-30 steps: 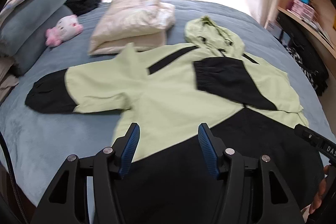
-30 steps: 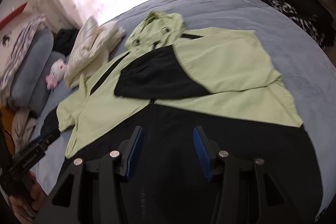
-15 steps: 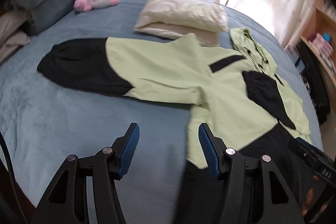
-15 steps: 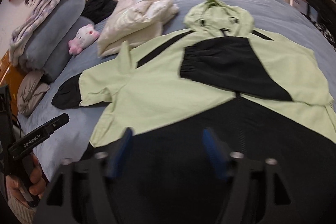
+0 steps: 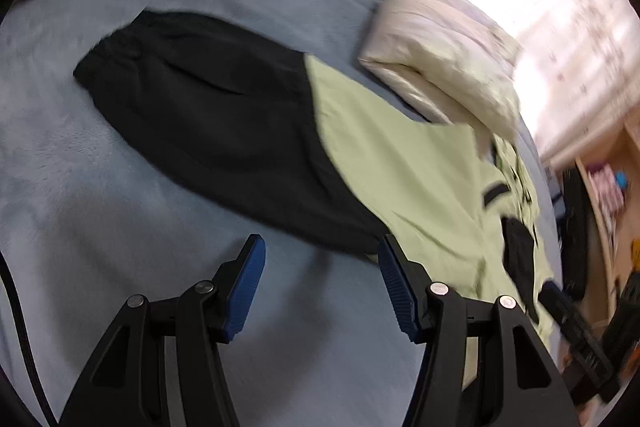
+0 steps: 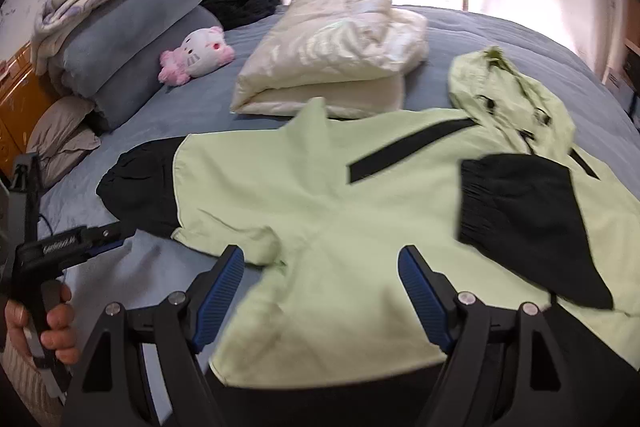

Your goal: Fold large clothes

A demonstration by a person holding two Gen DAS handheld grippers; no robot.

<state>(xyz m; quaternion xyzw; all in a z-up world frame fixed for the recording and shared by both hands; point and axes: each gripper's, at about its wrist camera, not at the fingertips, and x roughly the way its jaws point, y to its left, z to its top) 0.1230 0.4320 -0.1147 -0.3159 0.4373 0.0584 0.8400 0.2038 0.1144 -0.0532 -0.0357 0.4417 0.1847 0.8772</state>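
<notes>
A pale green and black hoodie (image 6: 320,187) lies face up on the bed, its hood (image 6: 508,95) toward the window. One black-ended sleeve (image 6: 520,211) is folded across the chest. The other sleeve is spread out sideways, and its black end (image 5: 208,111) fills the left wrist view. My left gripper (image 5: 320,247) hovers open above the bedspread just before that sleeve, with nothing between its fingers. In the right wrist view a hand (image 6: 52,319) holds it at the left edge. My right gripper (image 6: 322,259) stands wide open and empty over the green body near the armpit.
A folded cream quilt (image 6: 332,55) lies beyond the hoodie. A pink and white plush toy (image 6: 196,55) and stacked grey pillows (image 6: 132,39) sit at the bed's head. The blue bedspread (image 6: 168,115) shows around the spread sleeve. Shelves (image 5: 600,187) stand past the far side.
My left gripper has swung from the hoodie's body out to the spread sleeve's black end and dropped closer. My right gripper has opened wider and moved left over the green body.
</notes>
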